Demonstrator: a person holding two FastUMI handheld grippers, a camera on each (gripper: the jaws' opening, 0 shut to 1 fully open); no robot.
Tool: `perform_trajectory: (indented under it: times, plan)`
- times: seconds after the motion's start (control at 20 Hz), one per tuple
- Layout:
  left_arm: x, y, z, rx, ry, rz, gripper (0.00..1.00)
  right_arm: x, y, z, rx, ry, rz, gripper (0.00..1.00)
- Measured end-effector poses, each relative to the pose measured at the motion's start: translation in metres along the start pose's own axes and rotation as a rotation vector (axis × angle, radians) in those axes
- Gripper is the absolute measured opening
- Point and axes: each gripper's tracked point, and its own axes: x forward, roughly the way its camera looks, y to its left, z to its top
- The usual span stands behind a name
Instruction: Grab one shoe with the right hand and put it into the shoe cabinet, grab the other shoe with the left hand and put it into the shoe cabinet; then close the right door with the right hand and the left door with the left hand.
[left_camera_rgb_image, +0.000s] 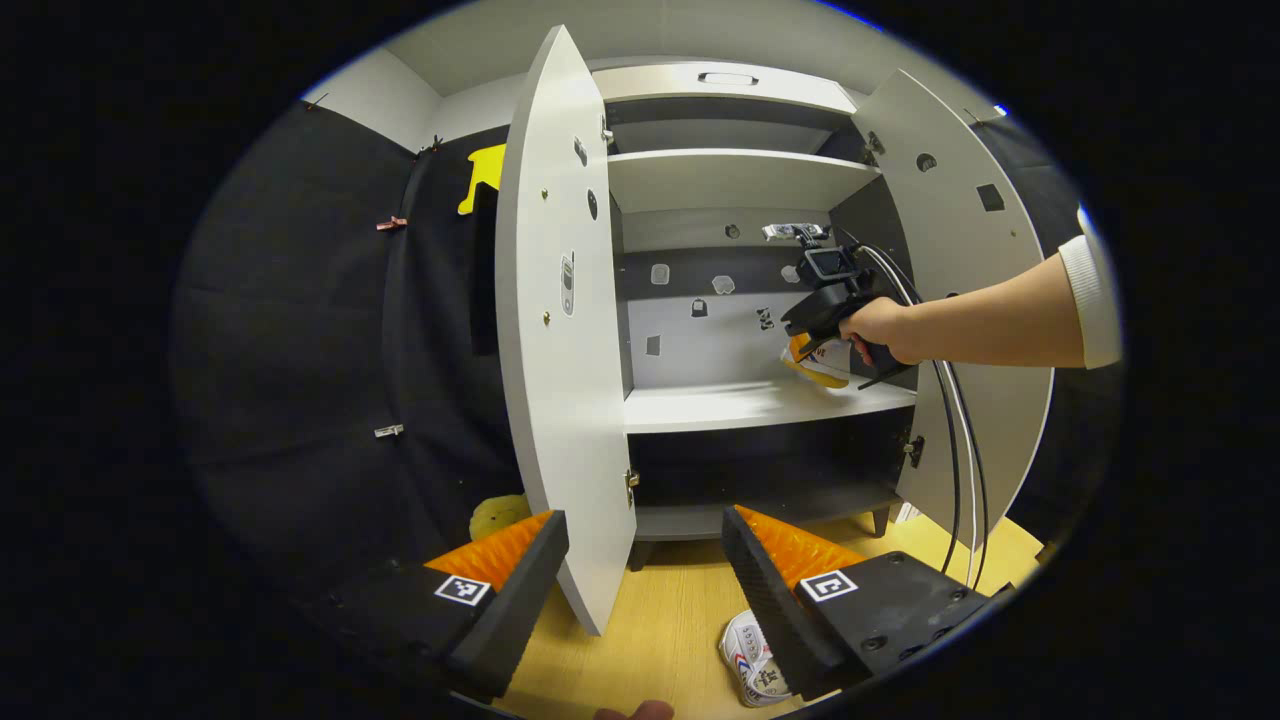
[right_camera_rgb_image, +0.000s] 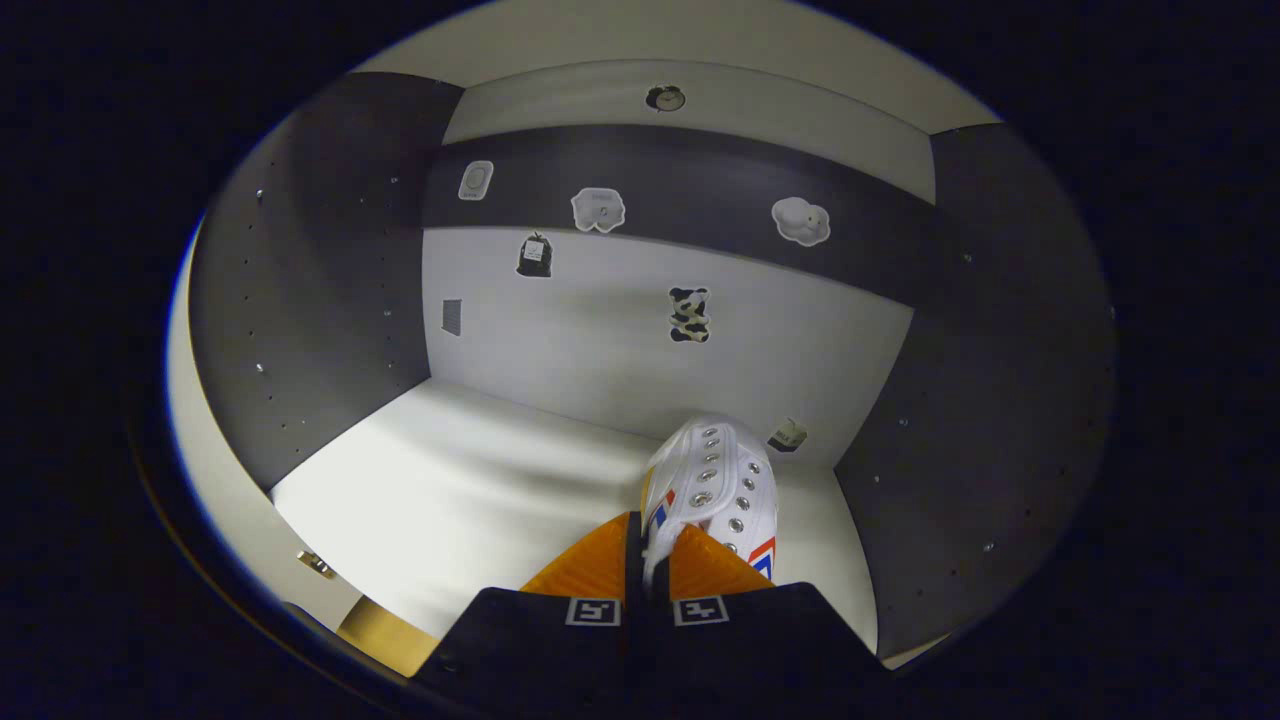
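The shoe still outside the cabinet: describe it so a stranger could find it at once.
Start at the open shoe cabinet and drop to the wooden floor in front of it. The shoe lies there, below the cabinet's right half, beside the left gripper. Unlike the shoe held at the shelf, nothing grips it.

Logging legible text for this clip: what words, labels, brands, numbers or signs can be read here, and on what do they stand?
No text can be read.
Stickers on the cabinet's back wall: pictures; any print is too small.
Square markers on the left gripper and the right gripper: coded patterns, no words.
Shoe held in the cabinet: stripes, no legible brand.
Shoe on the floor: markings blurred.
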Motion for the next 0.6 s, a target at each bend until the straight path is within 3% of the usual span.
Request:
perform_trajectory:
  times: [0.15, 0.25, 0.4, 0.6]
  plan:
    - [0.006, -0.001, 0.000, -0.043, 0.015, 0.012, 0.96, 0.013, -0.005, -0.017, -0.095, 0.052, -0.010, 0.05]
    - [0.009, -0.003, 0.000, -0.039, 0.019, 0.015, 0.96, 0.018, -0.002, -0.033, -0.084, 0.112, 0.017, 0.05]
    - [0.011, -0.007, 0.000, -0.032, 0.021, 0.013, 0.96, 0.019, -0.003, -0.031, -0.081, 0.101, 0.009, 0.05]
    - [0.009, -0.012, 0.002, -0.036, 0.017, 0.006, 0.96, 0.011, -0.005, -0.033, -0.062, 0.112, 0.013, 0.16]
